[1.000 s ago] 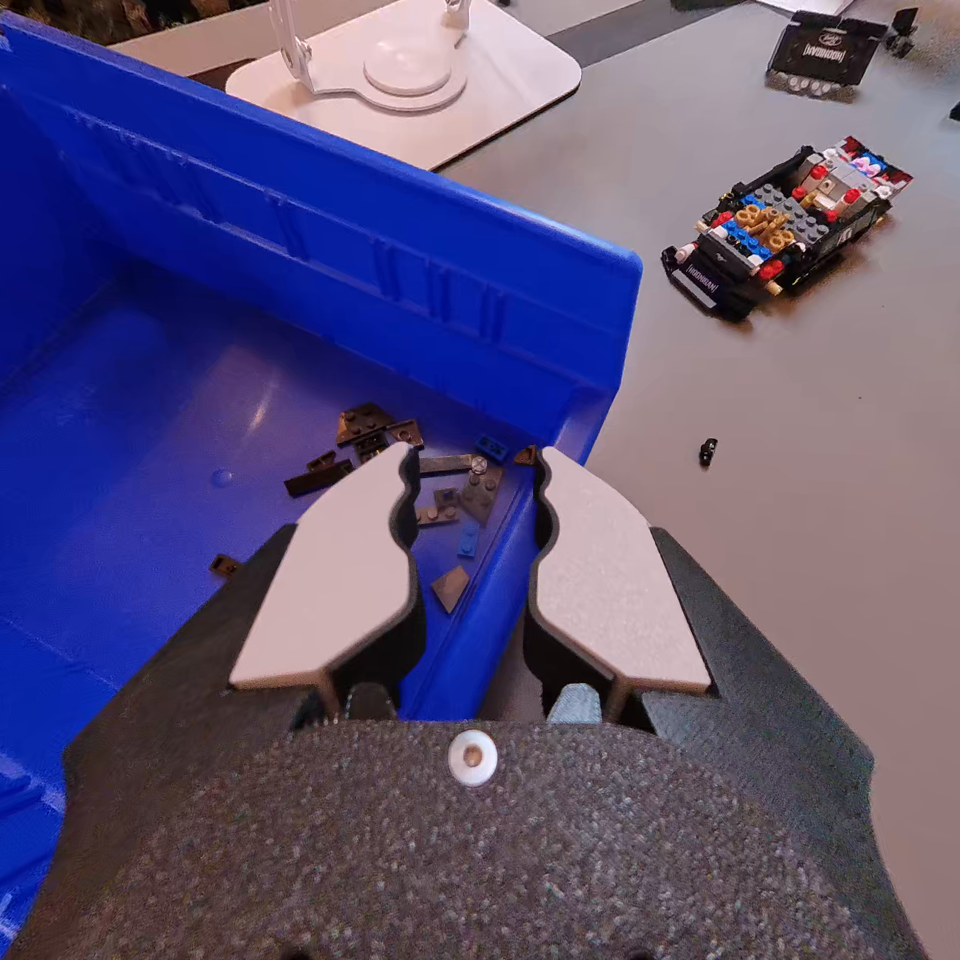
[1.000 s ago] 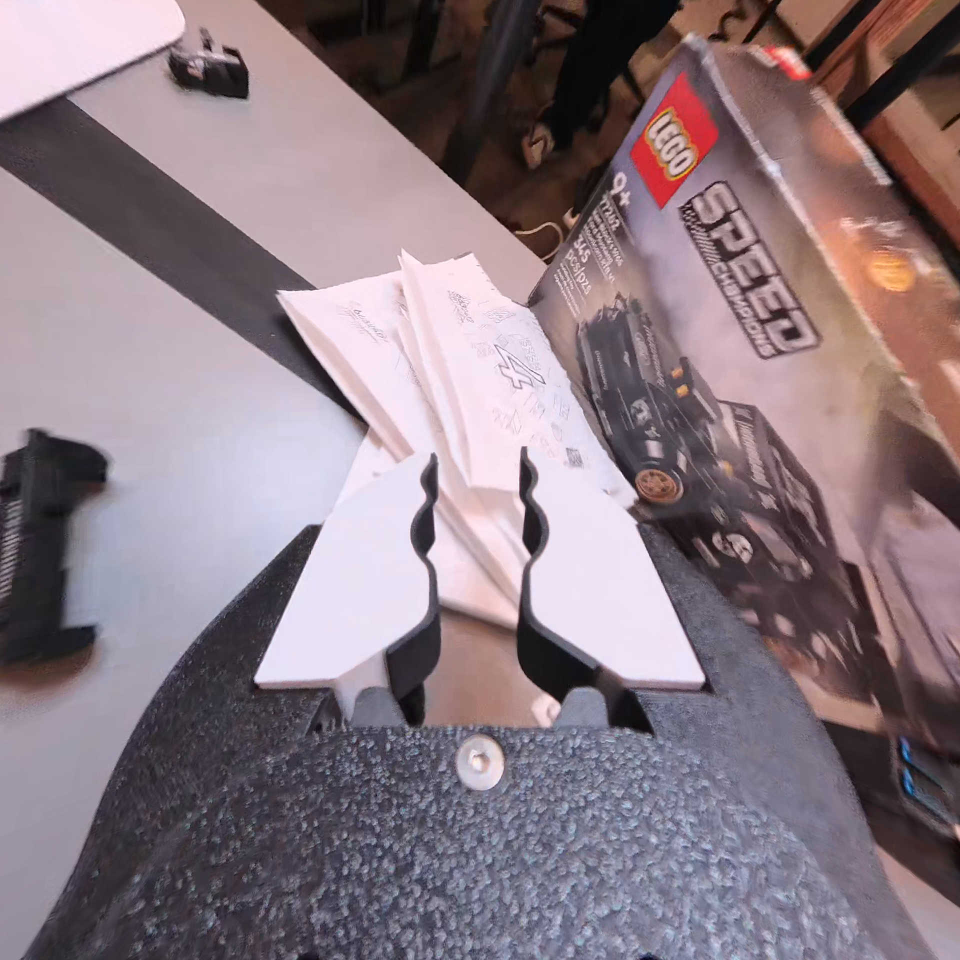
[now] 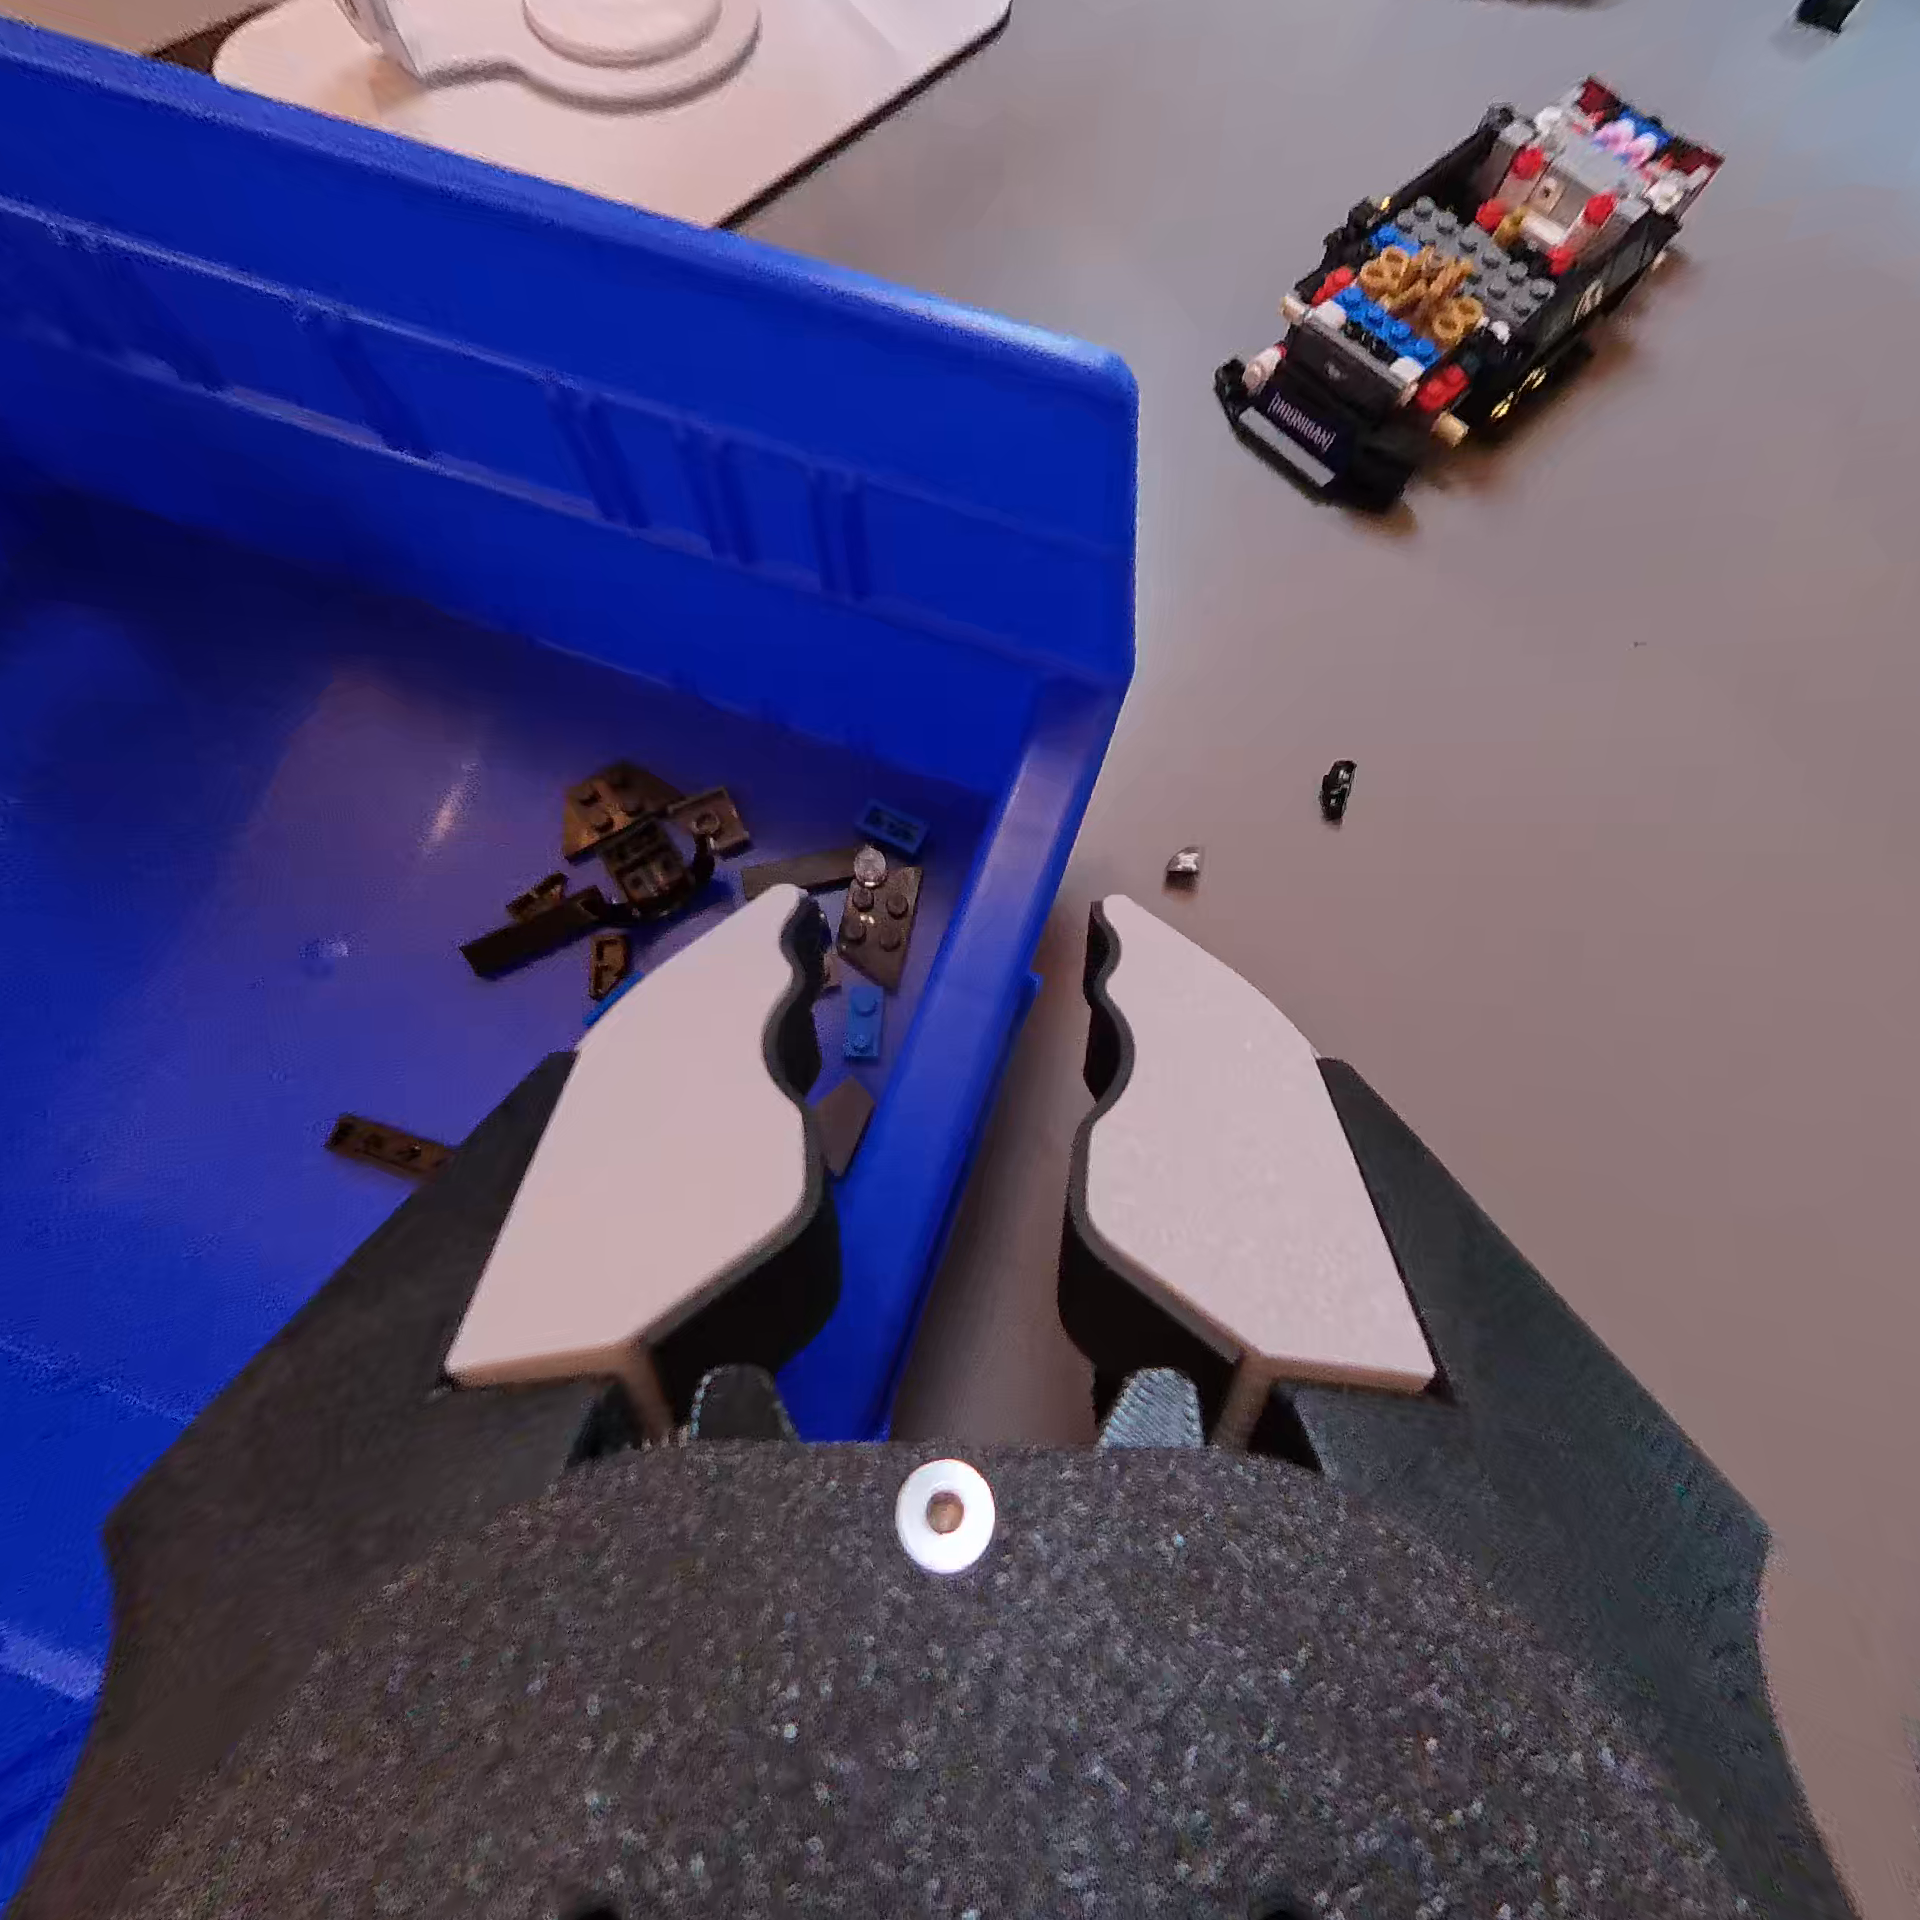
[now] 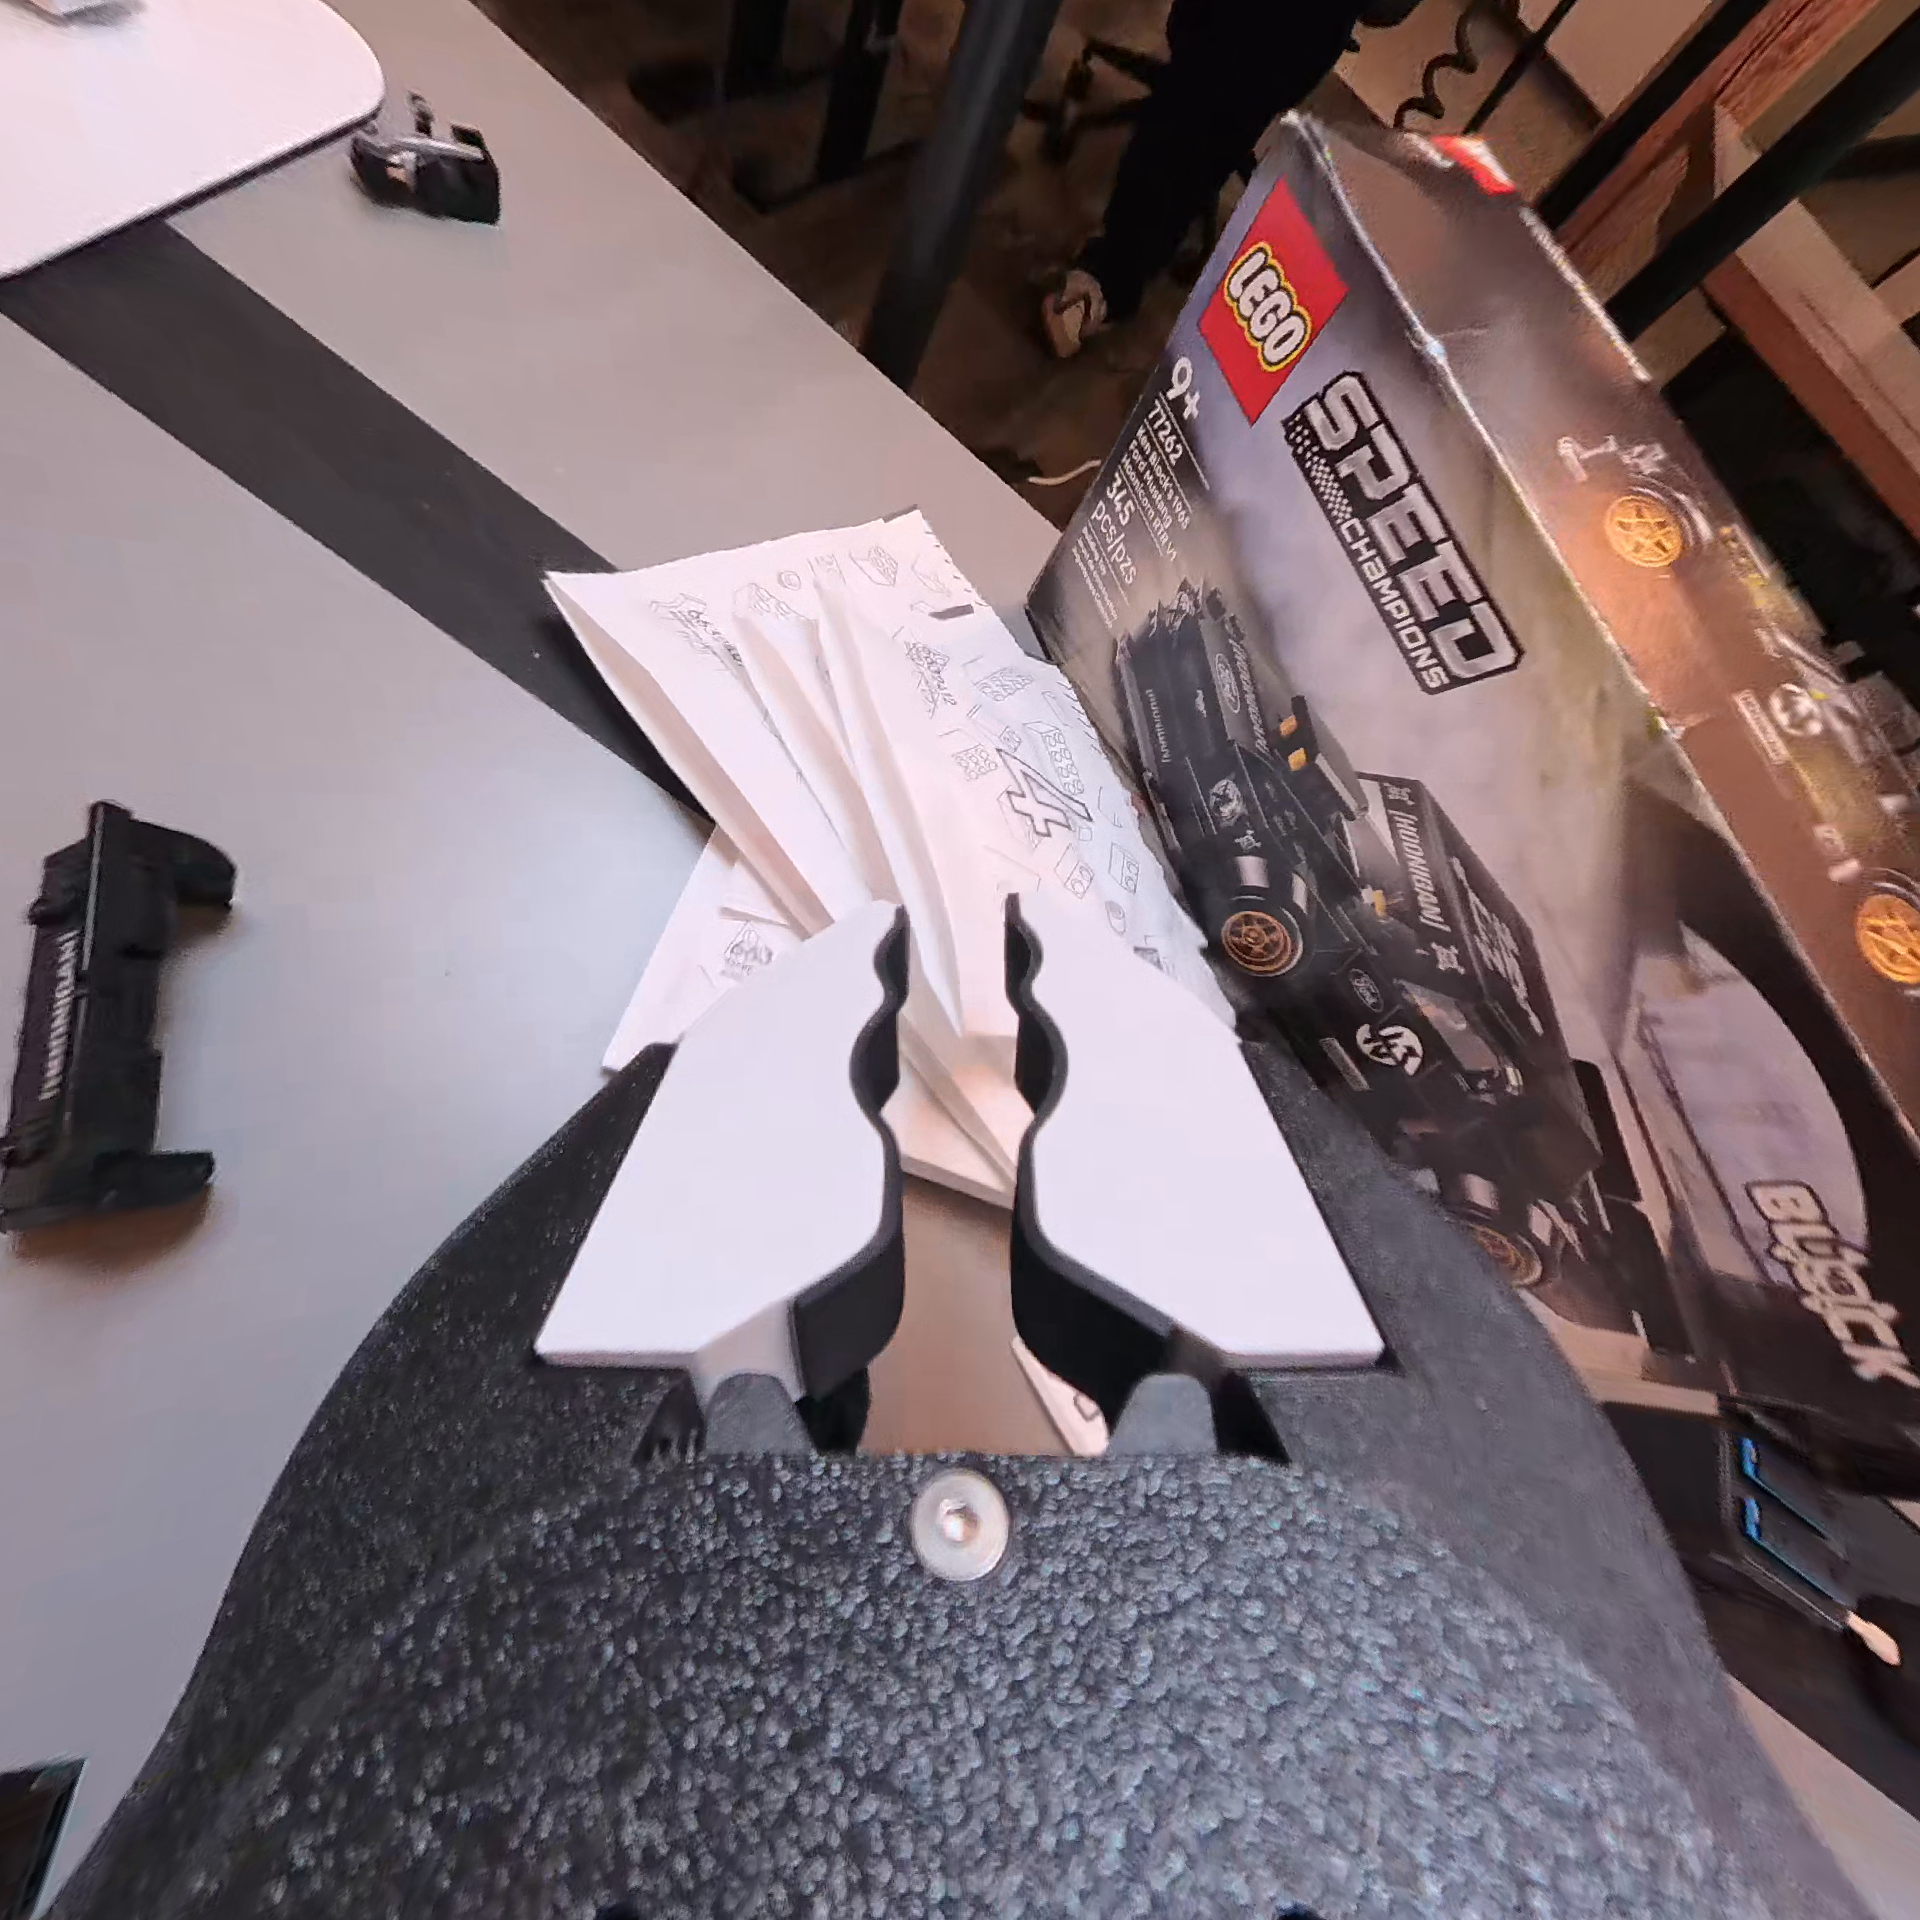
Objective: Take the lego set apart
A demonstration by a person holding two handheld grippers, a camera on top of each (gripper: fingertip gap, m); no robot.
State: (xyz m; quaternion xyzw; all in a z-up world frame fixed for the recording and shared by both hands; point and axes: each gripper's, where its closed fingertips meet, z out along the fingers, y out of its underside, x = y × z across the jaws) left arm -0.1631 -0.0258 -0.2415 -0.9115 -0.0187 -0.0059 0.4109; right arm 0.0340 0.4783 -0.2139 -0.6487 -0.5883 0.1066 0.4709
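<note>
Your left gripper (image 3: 945,914) hangs with its fingers spread wide and nothing between them. It straddles the near right wall of the blue bin (image 3: 582,416): one finger sits over the bin's inside, the other over the grey table (image 3: 1558,935) outside it.

On the bin floor, left of centre in the frame, lies a loose heap of small black and blue bricks (image 3: 665,873), with one black piece (image 3: 387,1143) apart at lower left.

The toy car (image 3: 1455,301) stands on the table at the upper right of the left wrist view, well apart from the bin. Its roof is off and its coloured inner bricks are exposed. Two tiny loose pieces (image 3: 1338,784) lie on the table between the car and your gripper.

A white stand base (image 3: 623,94) sits beyond the bin at the top of the frame.

Your right gripper (image 4: 954,909) is parted by a narrow gap and holds nothing. It hovers over a stack of white folded paper bags (image 4: 914,727) at the frame's centre. The set's box (image 4: 1455,675) leans just beside the bags, to the right. A black car panel (image 4: 99,1018) lies on the table at the left edge, and another black piece (image 4: 426,161) at upper left.
</note>
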